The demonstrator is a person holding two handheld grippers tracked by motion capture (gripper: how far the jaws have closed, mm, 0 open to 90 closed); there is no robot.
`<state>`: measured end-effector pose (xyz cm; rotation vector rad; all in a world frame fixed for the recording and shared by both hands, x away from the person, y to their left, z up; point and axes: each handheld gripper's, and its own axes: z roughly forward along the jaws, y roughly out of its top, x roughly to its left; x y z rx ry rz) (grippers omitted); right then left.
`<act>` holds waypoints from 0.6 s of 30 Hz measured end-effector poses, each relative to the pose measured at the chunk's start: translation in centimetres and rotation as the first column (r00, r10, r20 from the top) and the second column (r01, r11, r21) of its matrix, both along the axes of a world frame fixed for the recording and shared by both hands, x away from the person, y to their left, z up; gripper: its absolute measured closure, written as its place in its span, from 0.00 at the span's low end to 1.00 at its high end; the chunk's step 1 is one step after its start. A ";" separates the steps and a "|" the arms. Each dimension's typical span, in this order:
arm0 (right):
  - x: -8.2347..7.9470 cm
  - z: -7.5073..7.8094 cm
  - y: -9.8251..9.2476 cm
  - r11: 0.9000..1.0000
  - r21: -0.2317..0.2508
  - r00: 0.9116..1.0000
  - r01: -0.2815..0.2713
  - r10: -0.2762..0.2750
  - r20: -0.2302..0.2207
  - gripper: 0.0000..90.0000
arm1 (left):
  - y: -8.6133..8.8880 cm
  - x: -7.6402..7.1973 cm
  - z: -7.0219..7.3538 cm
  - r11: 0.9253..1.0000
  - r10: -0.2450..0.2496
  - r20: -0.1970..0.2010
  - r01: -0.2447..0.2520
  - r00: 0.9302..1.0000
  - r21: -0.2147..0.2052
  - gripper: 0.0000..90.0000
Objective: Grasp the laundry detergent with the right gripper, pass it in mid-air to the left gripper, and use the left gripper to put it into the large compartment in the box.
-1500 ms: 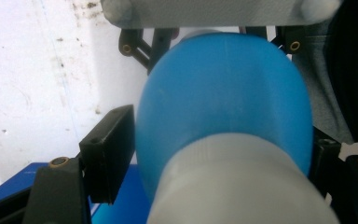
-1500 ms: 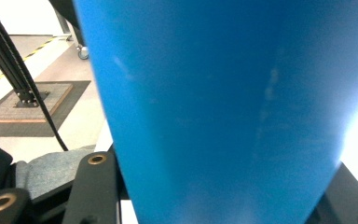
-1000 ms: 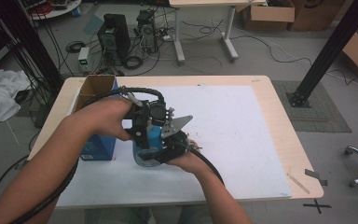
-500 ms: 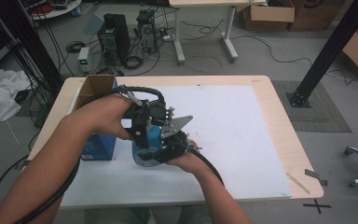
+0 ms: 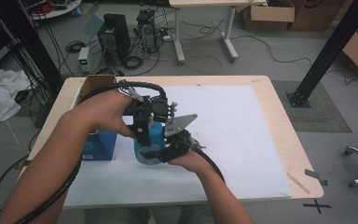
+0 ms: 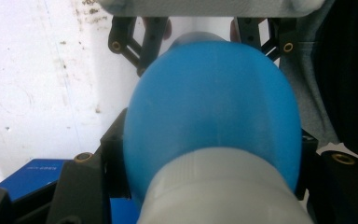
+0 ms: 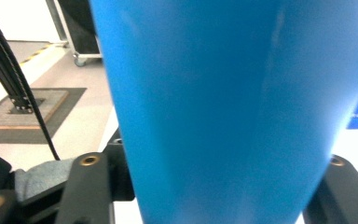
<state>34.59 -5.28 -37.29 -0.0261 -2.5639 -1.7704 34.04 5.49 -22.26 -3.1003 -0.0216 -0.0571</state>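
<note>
A blue bottle (image 5: 150, 138) with a pale grey cap (image 6: 223, 196) is held over the white mat between both grippers. My left gripper (image 5: 142, 122) comes down from above, and in the left gripper view it (image 6: 209, 158) is shut on the bottle's top end, the cap nearest the camera. My right gripper (image 5: 170, 148) grips from the near side. In its own view the right gripper (image 7: 223, 177) is shut on the blue body (image 7: 228, 93). Its jaws also show beyond the bottle in the left gripper view, clamping the bottle's far end.
A blue box (image 5: 100, 144) stands on the mat just left of the bottle, with an open cardboard box (image 5: 95, 84) behind it at the table's far left corner. The white mat (image 5: 242, 126) covers most of the wooden table (image 5: 284, 135).
</note>
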 end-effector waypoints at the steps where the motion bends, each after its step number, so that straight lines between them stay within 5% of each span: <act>1: 0.0 0.0 0.0 1.000 -0.002 1.000 -0.003 0.003 -0.005 0.41 | 0.1 0.0 0.1 1.000 0.004 0.001 -0.004 1.000 -0.002 0.43; 7: -0.1 0.4 -0.8 1.000 0.011 1.000 0.010 -0.010 -0.012 0.32 | 0.4 0.2 0.3 1.000 0.025 -0.005 -0.025 1.000 0.000 0.43; 18: 0.1 1.9 -2.5 0.999 -0.043 1.000 0.020 -0.020 -0.010 0.22 | 1.0 0.6 0.9 0.998 0.056 -0.022 -0.057 0.998 -0.020 0.43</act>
